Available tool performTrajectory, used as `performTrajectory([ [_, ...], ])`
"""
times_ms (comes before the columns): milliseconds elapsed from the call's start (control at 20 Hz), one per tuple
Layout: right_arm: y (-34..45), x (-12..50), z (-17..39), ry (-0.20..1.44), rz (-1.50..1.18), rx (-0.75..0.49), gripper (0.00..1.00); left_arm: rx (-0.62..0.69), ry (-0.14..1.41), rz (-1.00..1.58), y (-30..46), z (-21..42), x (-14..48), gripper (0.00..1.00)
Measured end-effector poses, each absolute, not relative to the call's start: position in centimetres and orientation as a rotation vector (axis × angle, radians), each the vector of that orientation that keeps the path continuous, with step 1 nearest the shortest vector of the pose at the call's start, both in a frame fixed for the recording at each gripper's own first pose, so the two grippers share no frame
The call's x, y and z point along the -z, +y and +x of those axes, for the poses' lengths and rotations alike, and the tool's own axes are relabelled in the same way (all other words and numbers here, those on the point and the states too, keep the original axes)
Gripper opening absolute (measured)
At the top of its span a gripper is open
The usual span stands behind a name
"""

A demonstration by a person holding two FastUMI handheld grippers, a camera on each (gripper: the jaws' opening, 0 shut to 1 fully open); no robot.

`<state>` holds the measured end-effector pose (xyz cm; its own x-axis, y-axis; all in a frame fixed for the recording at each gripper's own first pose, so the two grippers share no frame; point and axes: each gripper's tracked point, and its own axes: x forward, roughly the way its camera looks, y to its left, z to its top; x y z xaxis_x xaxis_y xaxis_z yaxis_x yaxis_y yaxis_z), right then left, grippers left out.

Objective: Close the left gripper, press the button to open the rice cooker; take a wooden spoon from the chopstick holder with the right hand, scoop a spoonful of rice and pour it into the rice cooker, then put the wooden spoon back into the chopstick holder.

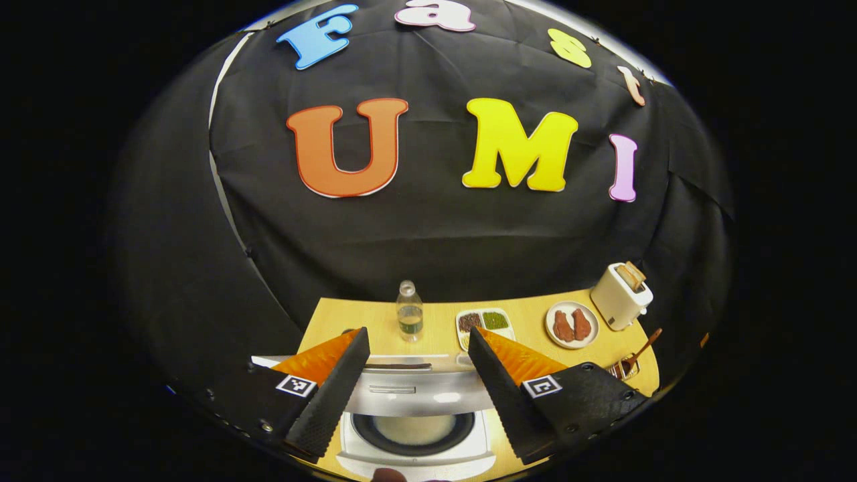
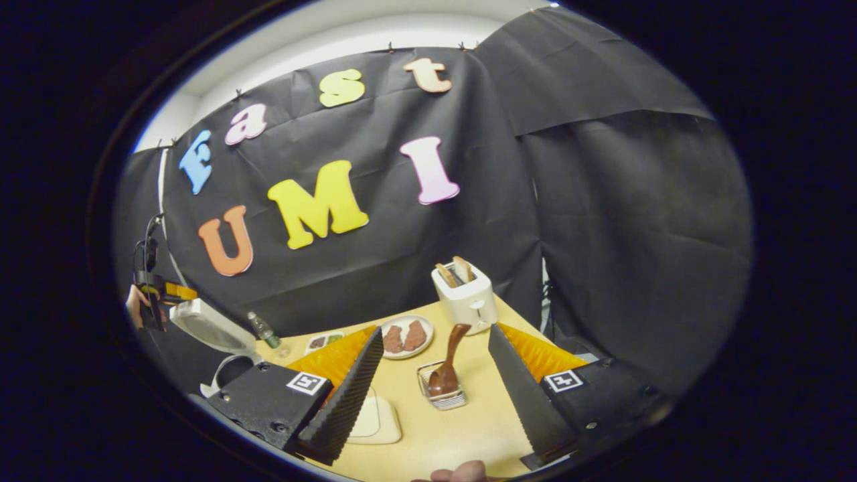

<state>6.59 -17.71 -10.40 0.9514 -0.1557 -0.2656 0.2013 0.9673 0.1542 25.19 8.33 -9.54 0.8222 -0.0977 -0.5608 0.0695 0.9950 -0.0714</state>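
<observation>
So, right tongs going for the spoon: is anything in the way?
Nothing visible. The right tongs are open, and the spoon stands in its holder straight ahead between the fingers, with bare table in front. The plate and toaster sit beyond it.

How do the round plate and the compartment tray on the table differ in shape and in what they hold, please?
The plate is round and undivided; the tray is roughly rectangular and split into compartments. The plate holds two reddish-brown pieces lying side by side; the tray holds a dark brown filling and a green one in separate compartments. The plate lies nearer the toaster; the tray lies nearer the water bottle. Both are white and lie flat on the table.
</observation>
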Motion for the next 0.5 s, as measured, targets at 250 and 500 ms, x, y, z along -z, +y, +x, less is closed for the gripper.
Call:
performTrajectory([
  [250,-14.6,11.3,5.9,0.284,0.153,0.098,1.00,0.071,0.624,-0.124,8.0,18.8,12.4,0.95],
  [500,-12.7,11.6,5.1,0.312,0.120,0.054,0.96,0.066,0.714,-0.159,8.2,15.2,17.1,0.86],
])
